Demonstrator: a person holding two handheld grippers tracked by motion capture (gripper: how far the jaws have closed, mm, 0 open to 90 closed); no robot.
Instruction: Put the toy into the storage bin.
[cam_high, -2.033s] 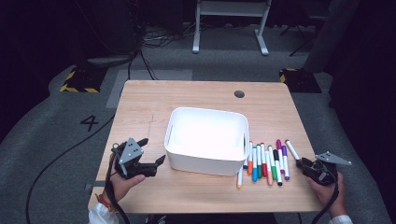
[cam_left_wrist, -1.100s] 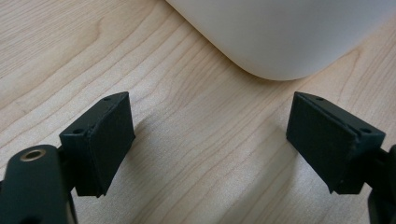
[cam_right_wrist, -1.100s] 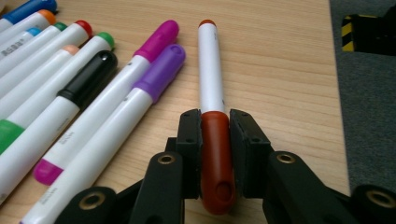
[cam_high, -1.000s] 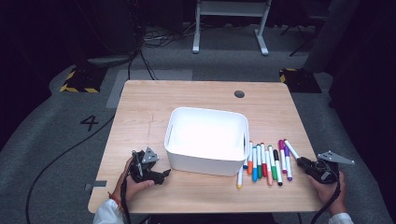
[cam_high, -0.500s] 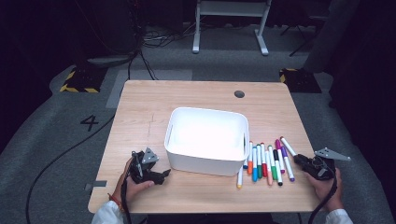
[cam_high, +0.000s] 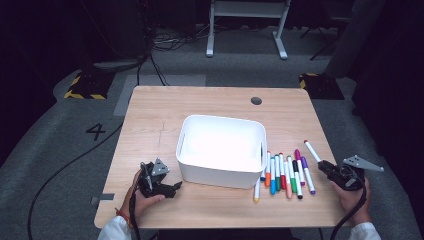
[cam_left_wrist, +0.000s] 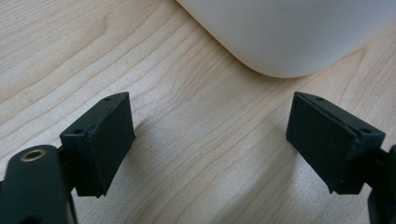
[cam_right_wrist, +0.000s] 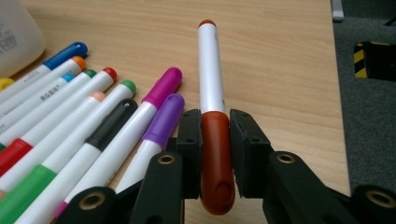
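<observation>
A white marker with a dark red cap (cam_right_wrist: 210, 65) lies on the wooden table, apart from the row and to its right (cam_high: 312, 150). My right gripper (cam_right_wrist: 215, 126) is shut on its red cap, low over the table's right front (cam_high: 324, 167). A row of several coloured markers (cam_high: 282, 172) lies beside it, just right of the white bin (cam_high: 220, 120). In the left gripper view my left gripper (cam_left_wrist: 210, 135) is open with bare wood between its jaws. It rests on the table at the bin's front left corner (cam_high: 174, 187), and the bin's rounded corner (cam_left_wrist: 289, 32) is just ahead.
The table's right edge (cam_right_wrist: 334, 93) runs close to the held marker, with grey floor beyond. A round cable hole (cam_high: 256, 101) is at the table's back right. A white stand (cam_high: 245, 20) is on the floor behind the table. Cables trail from both grippers.
The left gripper shifted right toward the bin early on and has stayed there since. The right gripper edged left onto the red-capped marker's end, and that marker's far end has swung slightly.
</observation>
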